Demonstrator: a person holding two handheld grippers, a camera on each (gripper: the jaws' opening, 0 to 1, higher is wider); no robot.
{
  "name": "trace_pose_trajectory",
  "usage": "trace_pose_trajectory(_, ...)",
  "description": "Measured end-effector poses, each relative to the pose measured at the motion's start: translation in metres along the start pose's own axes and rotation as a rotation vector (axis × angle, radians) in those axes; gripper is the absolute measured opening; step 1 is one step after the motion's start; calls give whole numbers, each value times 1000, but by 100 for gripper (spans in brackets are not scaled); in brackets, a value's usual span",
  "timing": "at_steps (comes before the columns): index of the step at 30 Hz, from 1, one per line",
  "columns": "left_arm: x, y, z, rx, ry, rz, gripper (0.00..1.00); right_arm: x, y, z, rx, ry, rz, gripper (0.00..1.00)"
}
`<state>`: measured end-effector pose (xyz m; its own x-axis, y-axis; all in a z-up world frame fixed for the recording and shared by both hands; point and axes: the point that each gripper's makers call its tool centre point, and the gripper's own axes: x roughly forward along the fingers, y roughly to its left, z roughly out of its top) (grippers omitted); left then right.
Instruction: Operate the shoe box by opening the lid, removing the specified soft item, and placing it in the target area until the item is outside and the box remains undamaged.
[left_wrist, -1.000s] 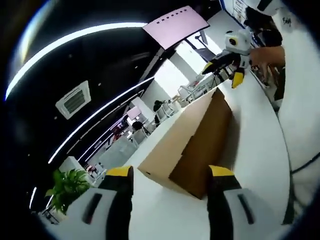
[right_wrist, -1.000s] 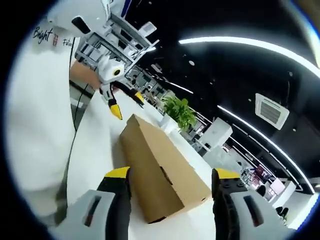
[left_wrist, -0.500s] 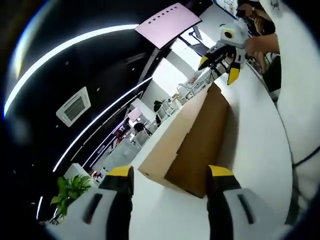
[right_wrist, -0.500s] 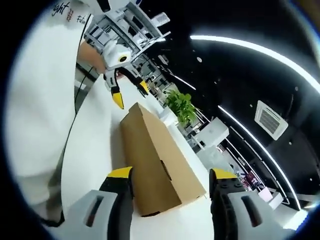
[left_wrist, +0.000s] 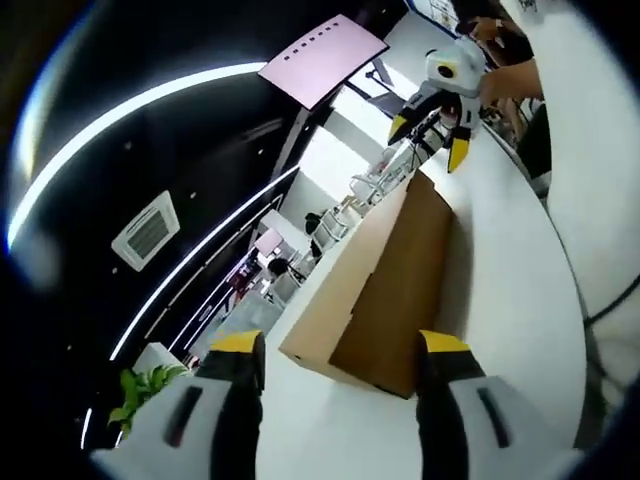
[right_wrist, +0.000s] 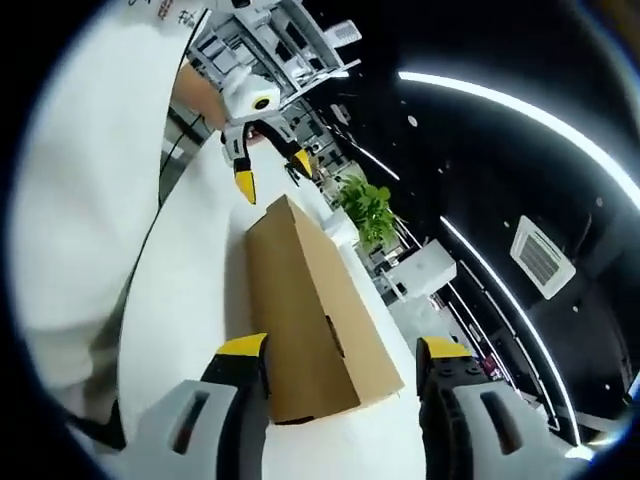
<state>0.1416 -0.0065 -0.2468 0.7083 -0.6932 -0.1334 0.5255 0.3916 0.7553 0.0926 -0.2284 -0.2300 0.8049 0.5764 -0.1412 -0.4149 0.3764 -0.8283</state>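
A long brown cardboard shoe box lies shut on a white table. In the left gripper view my left gripper stands open at the box's near end, touching nothing. The right gripper shows beyond the far end, jaws apart, held by a hand. In the right gripper view the same box runs away from me, and my right gripper is open just before its near end. The left gripper hangs open over the box's far end. The soft item is hidden.
A person in white clothing stands along the table's edge. A green potted plant and office desks lie beyond the table. Bare table surface runs beside the box toward the person.
Both views have tilted and shifted a little with the hands. The box has not moved and both grippers have stayed open.
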Motion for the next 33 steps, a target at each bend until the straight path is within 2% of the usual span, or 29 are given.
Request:
trace_pose_trajectory(2, 1, -3, 0, 31, 3, -5, 60, 0, 1, -2, 4, 8, 2, 59)
trace_pose_trajectory(9, 2, -5, -2, 65, 5, -4, 56, 2, 5, -5, -49, 6, 0, 55)
trace_pose_trajectory(11, 3, -6, -3, 75, 9, -5, 56, 3, 6, -8, -50, 11, -4, 50)
trace_pose_trajectory(20, 6, -7, -2, 138, 14, -7, 55, 3, 6, -10, -74, 26, -6, 51)
trace_pose_trajectory(23, 6, -8, -4, 150, 29, -6, 45, 4, 7, -11, -86, 29, -6, 50)
trace_pose_trajectory(24, 7, -8, -5, 149, 33, -2, 45, 4, 8, -13, -88, 34, -5, 50)
trace_pose_trajectory(27, 8, -7, -6, 148, 37, 7, 48, 5, 11, -18, -98, 50, 1, 49)
trace_pose_trajectory(33, 9, -8, -9, 182, 51, 25, 48, 7, 13, -24, -133, 83, -4, 47)
